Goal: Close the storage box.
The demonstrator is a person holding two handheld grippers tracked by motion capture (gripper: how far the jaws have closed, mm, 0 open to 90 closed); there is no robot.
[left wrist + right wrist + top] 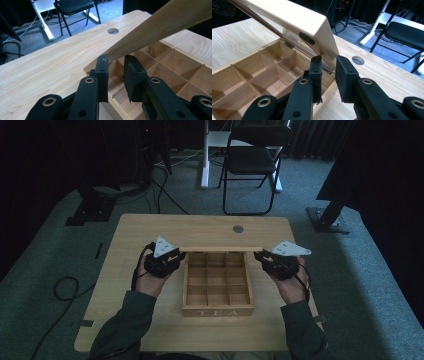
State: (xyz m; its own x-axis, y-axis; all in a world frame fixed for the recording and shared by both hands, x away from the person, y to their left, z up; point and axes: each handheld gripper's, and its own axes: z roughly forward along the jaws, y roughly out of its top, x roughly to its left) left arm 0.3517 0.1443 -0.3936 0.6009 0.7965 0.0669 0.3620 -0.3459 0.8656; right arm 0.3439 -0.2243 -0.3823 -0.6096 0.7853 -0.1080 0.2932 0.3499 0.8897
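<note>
Scene: a pale wooden desk (150,227) is seen from above, with a person's forearms in dark green sleeves coming in from the bottom edge.
Tea box: a wooden box (217,309) with "TEA" on its front wall stands at the middle of the desk, divided into nine square compartments that are seen bare in the two gripper views.
Lid: the hinged lid (217,241) is raised along the far side of the box; in the high view it is seen edge-on as a long pale bar.
Left tongs: the left tongs (176,257) are held at the left end of the lid. In the left gripper view a gap is seen between the pads, with the lid's corner (160,25) just above the left pad; the tongs are close to their narrowest and whether the corner is pinched cannot be told.
Right tongs: the right tongs (260,256) are held at the right end of the lid, drawn to their narrowest, with the lid's lower corner (322,32) just above the jaw tips; contact cannot be told.
Background: a black folding chair (252,160) stands on grey carpet beyond the desk.
</note>
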